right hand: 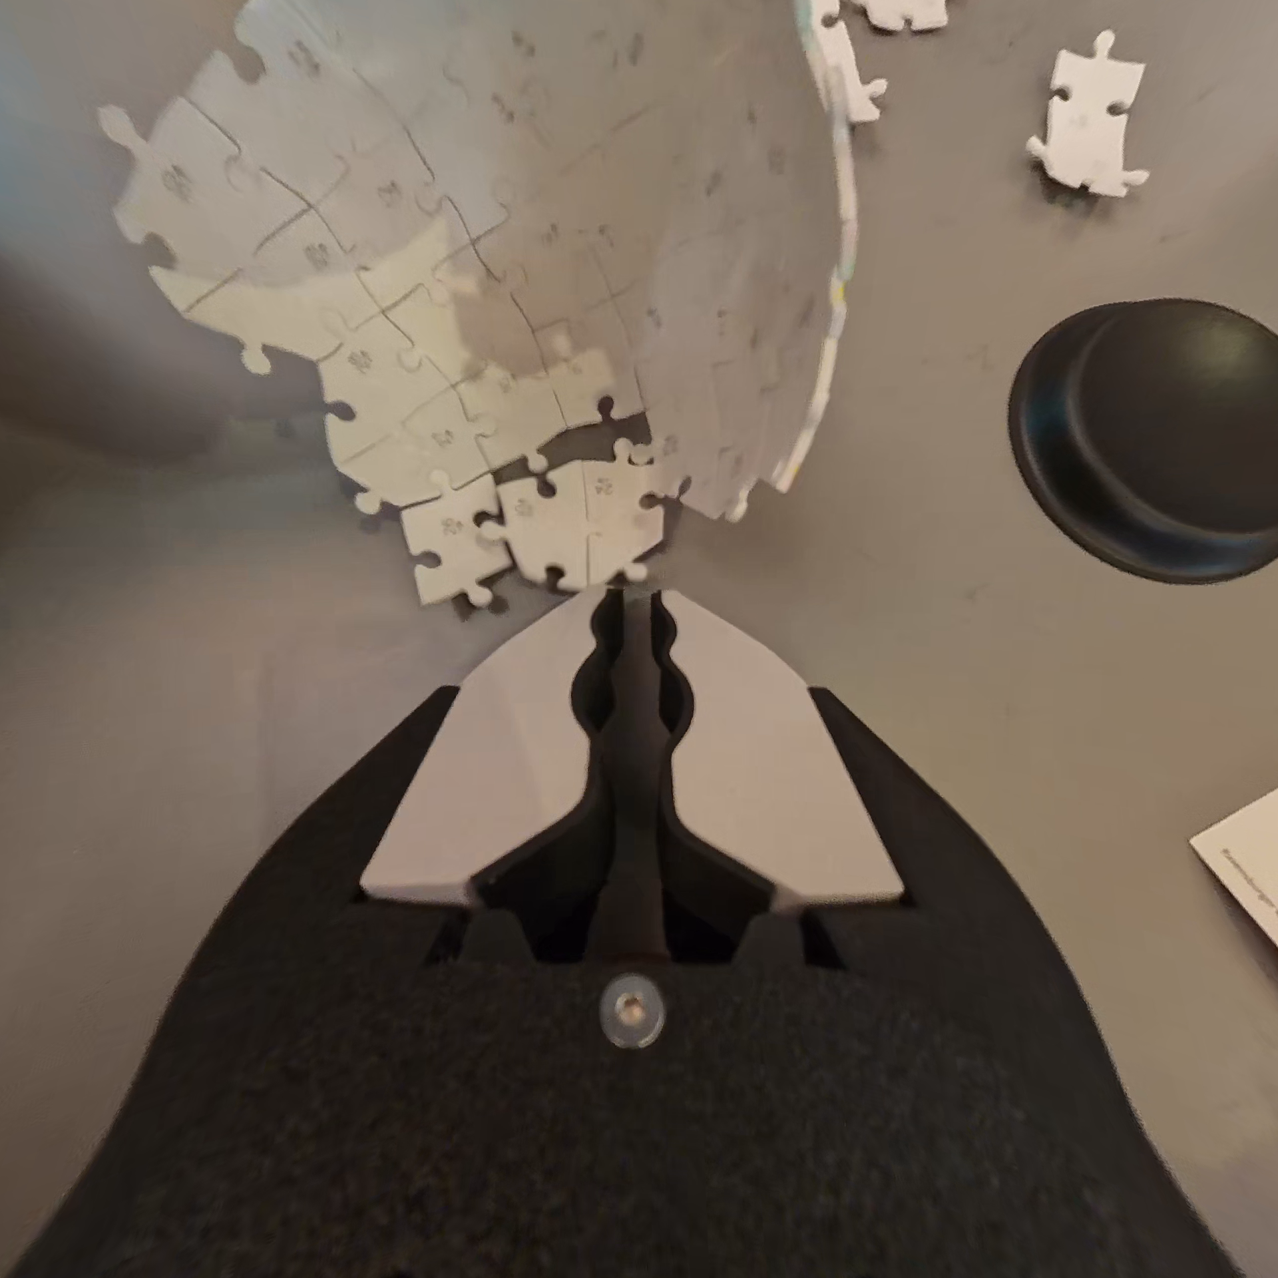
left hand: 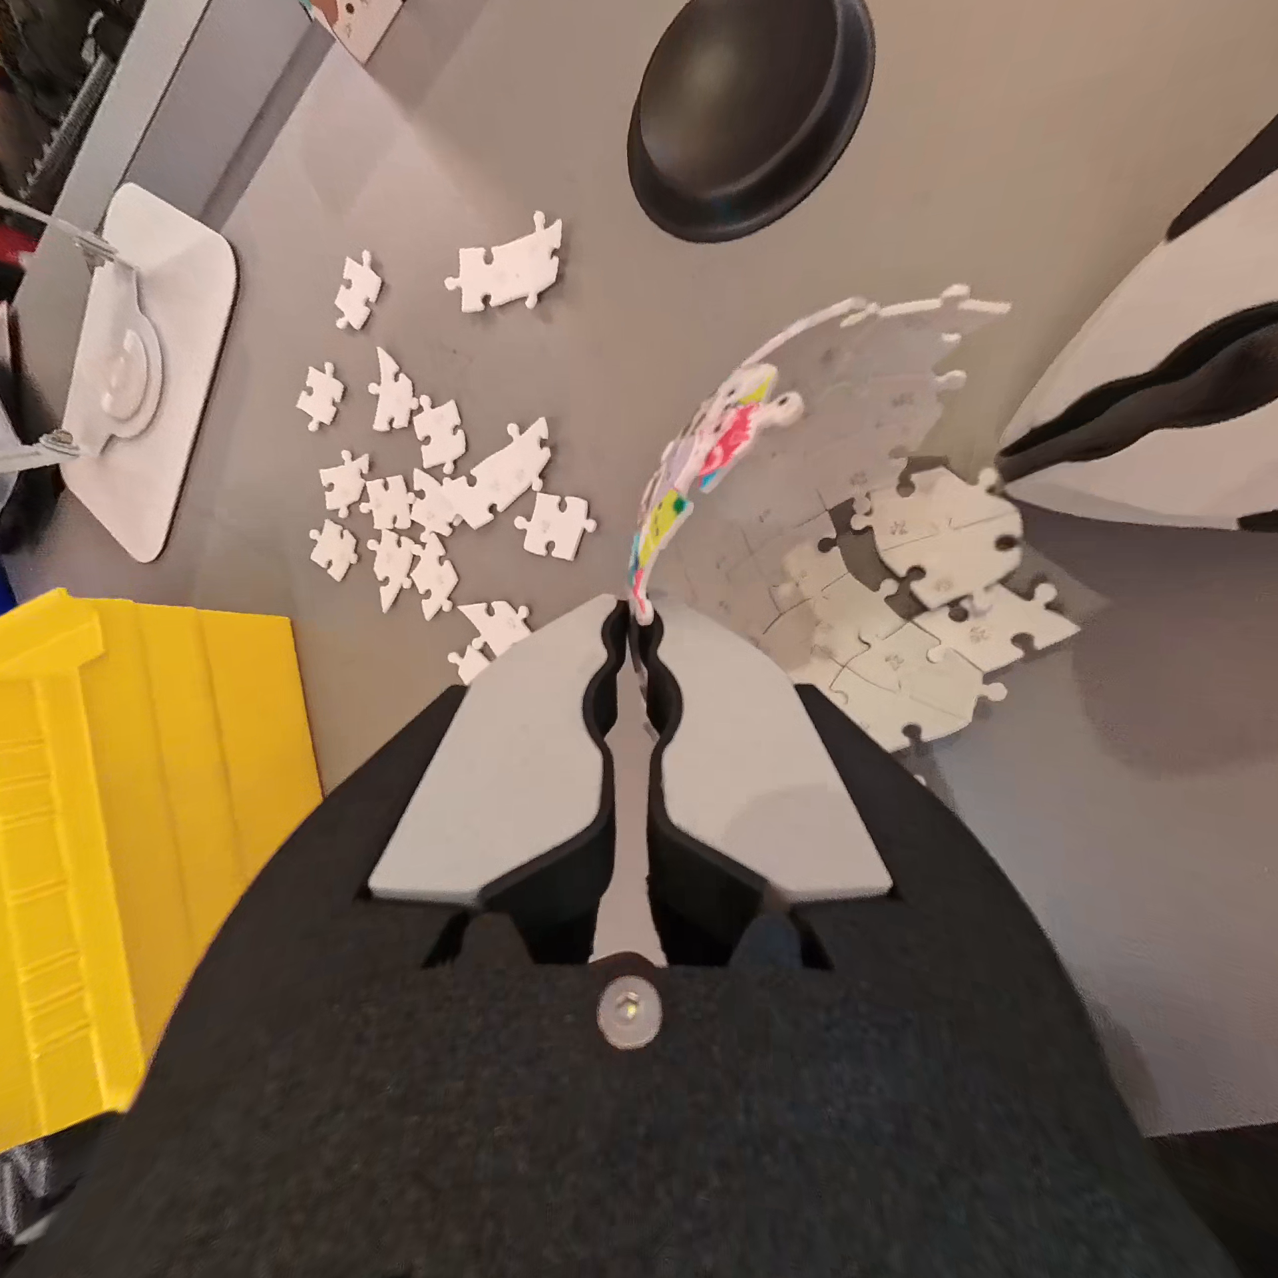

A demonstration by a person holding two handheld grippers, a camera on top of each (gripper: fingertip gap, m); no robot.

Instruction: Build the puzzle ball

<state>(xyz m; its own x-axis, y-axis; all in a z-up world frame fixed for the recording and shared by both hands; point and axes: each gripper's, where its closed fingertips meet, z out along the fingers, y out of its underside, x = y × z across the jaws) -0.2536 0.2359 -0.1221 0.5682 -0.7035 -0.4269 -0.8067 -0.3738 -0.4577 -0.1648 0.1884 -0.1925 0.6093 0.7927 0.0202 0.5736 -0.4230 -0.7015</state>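
Both-sided, each gripper (left hand: 633, 617) (right hand: 635, 600) pinching the half-built puzzle ball's (left hand: 830, 498) (right hand: 553, 276) rim.

— What's in front of my right gripper (right hand: 631, 600)?

— I see the half-built puzzle shell (right hand: 525, 263), its white inner face curving up and away. Your jaws are nearly together, tips right at the shell's lowest edge; whether they pinch a piece, I can't tell.

— And around the shell?

— A black round stand (right hand: 1162, 449) sits on the grey table (right hand: 933, 691), right of the shell. Loose white pieces (right hand: 1089, 117) lie beyond the shell's right rim. A white card (right hand: 1245, 864) lies near the frame edge, below the stand.
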